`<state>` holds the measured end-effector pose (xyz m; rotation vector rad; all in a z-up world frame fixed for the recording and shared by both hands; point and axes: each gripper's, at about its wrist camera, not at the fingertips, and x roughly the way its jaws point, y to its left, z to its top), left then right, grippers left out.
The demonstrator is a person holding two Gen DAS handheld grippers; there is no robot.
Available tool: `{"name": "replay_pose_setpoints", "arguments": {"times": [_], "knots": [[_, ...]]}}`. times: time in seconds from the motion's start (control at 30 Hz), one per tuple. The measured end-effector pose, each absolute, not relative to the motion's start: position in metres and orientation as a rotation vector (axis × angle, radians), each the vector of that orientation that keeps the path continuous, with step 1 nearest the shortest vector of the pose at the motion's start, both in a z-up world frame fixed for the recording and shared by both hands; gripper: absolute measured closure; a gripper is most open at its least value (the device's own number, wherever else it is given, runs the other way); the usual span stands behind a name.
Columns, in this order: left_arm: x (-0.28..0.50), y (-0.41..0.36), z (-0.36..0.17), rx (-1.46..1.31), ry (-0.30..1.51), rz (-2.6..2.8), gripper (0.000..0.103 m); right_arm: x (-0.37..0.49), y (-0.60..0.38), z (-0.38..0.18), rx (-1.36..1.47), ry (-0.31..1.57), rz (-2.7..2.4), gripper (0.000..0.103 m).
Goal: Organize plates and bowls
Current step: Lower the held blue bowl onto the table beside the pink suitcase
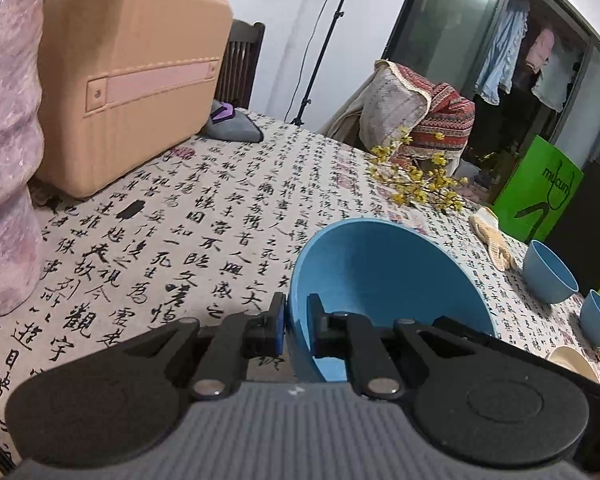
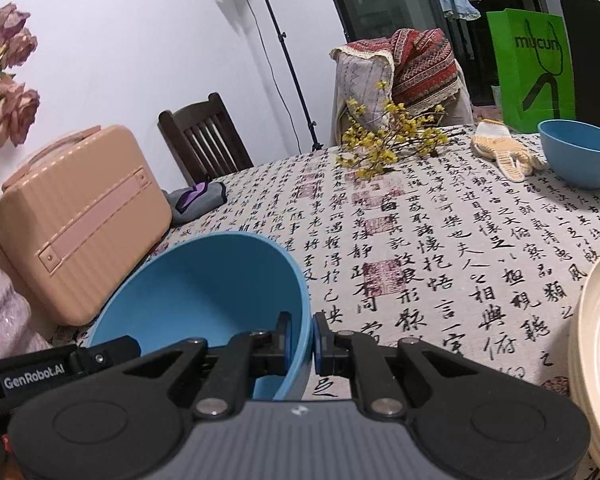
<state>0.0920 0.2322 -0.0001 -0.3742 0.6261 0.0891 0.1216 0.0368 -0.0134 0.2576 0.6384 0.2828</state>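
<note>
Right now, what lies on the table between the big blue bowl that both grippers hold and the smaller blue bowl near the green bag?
In the right wrist view, only bare printed tablecloth lies between the big blue bowl and the smaller blue bowl; the yellow glove lies beside that stretch.

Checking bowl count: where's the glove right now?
Right wrist view, upper right: the glove lies on the tablecloth between the yellow flower sprigs and a small blue bowl.

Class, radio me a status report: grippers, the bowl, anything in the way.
Left gripper and right gripper shut on opposite rims of large blue plastic bowl. Bowl tilted above table. Peach ribbed case close alongside; cream plates by the right gripper.
</note>
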Motion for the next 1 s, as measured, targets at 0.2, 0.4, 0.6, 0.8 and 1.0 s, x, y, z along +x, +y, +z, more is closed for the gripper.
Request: {"name": "replay_pose_setpoints", "arguments": {"times": [0.2,0.4,0.6,0.8,1.0], "knots": [[0.096,0.244,-0.007,-0.387,0.640,0.104,0.092,0.127,0.049,-0.019,0.243,0.658,0.295,0.093],[0.101,0.253,-0.013,-0.394,0.657,0.115,0.092,0.134,0.059,-0.023,0.232,0.677,0.302,0.092],[0.111,0.263,-0.016,-0.379,0.680,0.106,0.092,0.137,0.067,-0.026,0.236,0.693,0.311,0.092],[0.119,0.268,-0.019,-0.368,0.714,0.083,0.092,0.139,0.070,-0.026,0.234,0.702,0.311,0.092],[0.127,0.270,-0.020,-0.351,0.745,0.060,0.092,0.142,0.068,-0.027,0.252,0.713,0.312,0.092]]}}
